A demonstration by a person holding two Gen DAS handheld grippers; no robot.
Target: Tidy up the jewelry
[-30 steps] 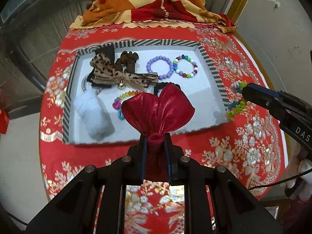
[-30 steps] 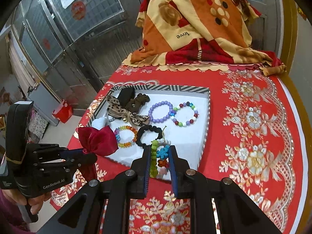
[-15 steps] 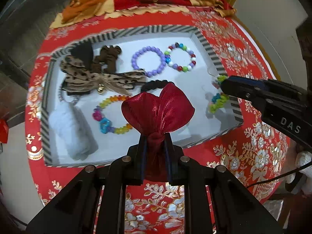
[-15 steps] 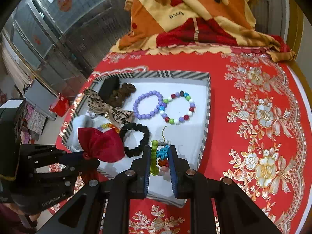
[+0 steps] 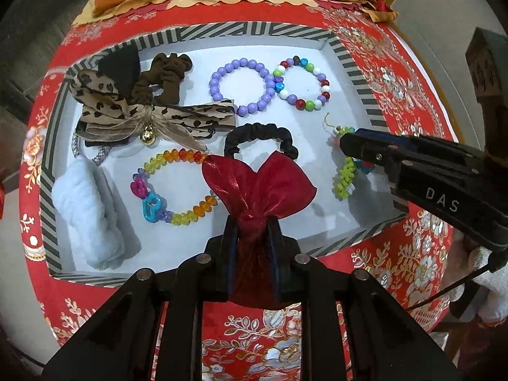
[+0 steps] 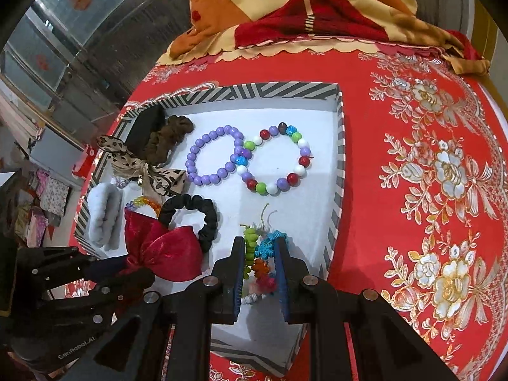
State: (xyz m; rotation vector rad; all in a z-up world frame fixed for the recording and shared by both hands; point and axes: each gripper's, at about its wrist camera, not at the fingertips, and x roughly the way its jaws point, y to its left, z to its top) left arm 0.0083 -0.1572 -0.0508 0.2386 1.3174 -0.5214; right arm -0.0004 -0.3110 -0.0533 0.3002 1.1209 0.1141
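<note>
Red satin fills our left gripper point(image 5: 250, 235): its jaws pinch the knot of a red bow point(image 5: 258, 187), held over the near edge of the striped tray point(image 5: 203, 31). Our right gripper point(image 6: 260, 263) has its jaws pressed on a green and blue beaded bracelet point(image 6: 258, 247) above the tray's near right corner. Just past the bow lie a black scrunchie point(image 5: 260, 135) and a rainbow bracelet point(image 5: 173, 187). Toward the far edge, a purple bracelet point(image 5: 241, 85) touches a multicoloured one point(image 5: 303, 84). The tray sits on the red floral worktop point(image 6: 428, 174).
</note>
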